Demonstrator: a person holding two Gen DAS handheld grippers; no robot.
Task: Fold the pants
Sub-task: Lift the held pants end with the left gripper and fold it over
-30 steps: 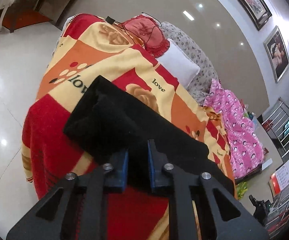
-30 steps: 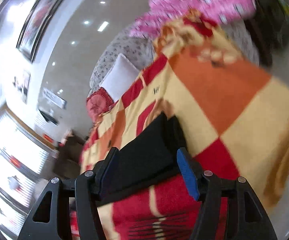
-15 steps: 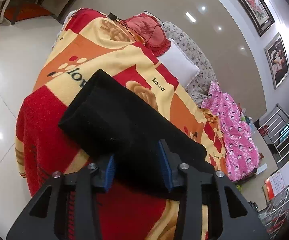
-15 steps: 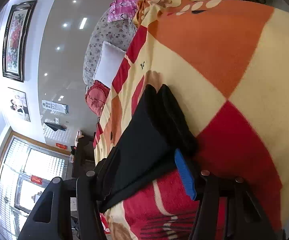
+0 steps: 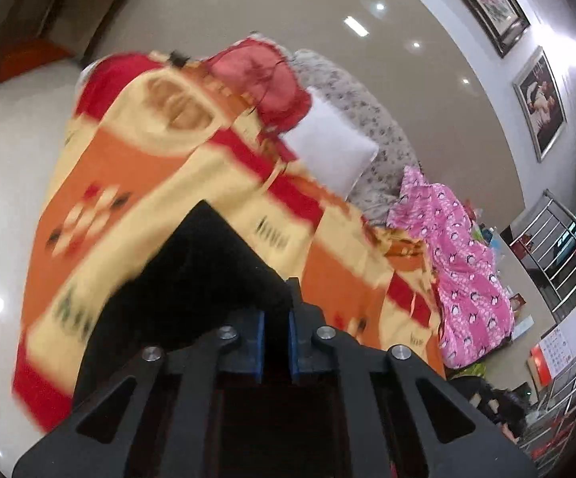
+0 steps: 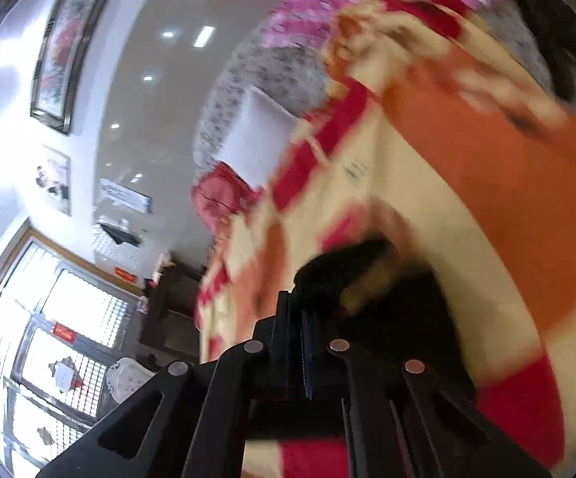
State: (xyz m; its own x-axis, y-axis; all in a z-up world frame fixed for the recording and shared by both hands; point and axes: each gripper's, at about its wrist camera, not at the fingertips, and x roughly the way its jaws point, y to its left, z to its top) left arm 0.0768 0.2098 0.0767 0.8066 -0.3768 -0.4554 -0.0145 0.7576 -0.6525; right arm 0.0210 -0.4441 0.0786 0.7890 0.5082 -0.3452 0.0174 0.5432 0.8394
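Bed [image 5: 100,183] covered by a red, orange and cream blanket [image 5: 168,167]; a white pillow [image 5: 329,151] and a red cushion [image 5: 260,79] lie at its far end, and a pink patterned cloth [image 5: 459,259] hangs at the far right. Black pants [image 5: 192,279], already doubled into a thick dark bundle, rest on the near part of the blanket, directly ahead of both cameras. Left tool [image 5: 276,342]: blue pads drawn close, dark cloth apparently pinched in the narrow gap, with a fold rising to a peak beyond the tips. Right tool [image 6: 297,322]: fingers pressed nearly together, seemingly on the near edge of the pants [image 6: 367,279], though motion blur leaves the contact uncertain. Handling, as judged: the fabric is soft, limp and fairly light, and the stacked layers may slide on one another. Hold is best taken at edges or corners, gripping all layers at once, the two tools set well apart so the span does not sag.
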